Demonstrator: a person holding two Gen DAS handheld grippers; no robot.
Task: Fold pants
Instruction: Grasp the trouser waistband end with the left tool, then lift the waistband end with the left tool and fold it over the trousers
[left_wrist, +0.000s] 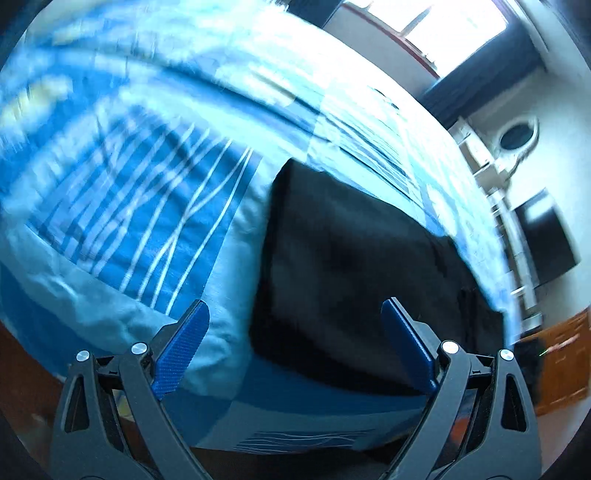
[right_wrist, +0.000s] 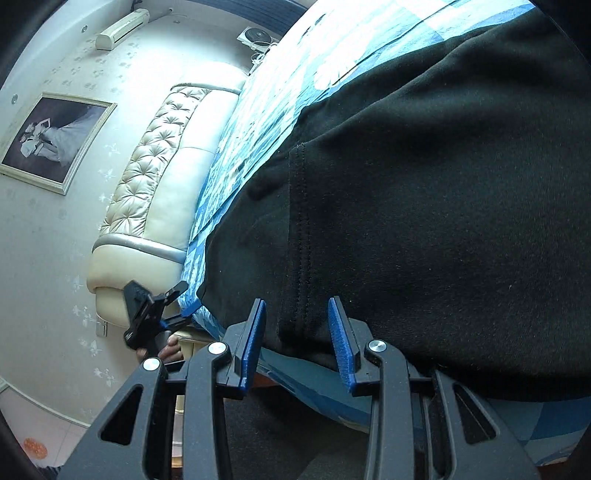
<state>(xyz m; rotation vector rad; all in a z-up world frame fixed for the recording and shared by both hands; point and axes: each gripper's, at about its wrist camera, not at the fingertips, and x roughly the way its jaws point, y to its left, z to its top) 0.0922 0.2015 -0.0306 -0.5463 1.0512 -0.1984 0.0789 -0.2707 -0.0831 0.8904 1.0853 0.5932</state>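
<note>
The black pants (right_wrist: 424, 206) lie flat on the bed's blue patterned bedspread (left_wrist: 122, 206), near the edge closest to the person, already looking like a compact dark rectangle from the left wrist view. A stitched seam runs toward the right tongs (right_wrist: 297, 343), whose blue pads stand apart at a middling gap with the near edge of the fabric sitting between them; the pads do not appear to press on the cloth, so nothing is held yet. The left tongs (left_wrist: 295, 343) are wide, hovering above the pants' near corner and the bedspread with nothing between the pads.

The main risk is the right tongs closing on more than the pants. The bedspread lies directly under the fabric edge, and a bite taken too deep could pinch both, dragging the bedding up when the fold is lifted. A shallow bite on one layer only would likely let the lower layers slide and spoil the fold.

The left wrist view is smeared, suggesting quick motion; arriving fast at the soft cloth could push a wrinkle into it or shove the stack sideways toward the bed's edge, where it might slip off.

The cream padded headboard (right_wrist: 162, 177) stands well apart and poses no obstacle.
</note>
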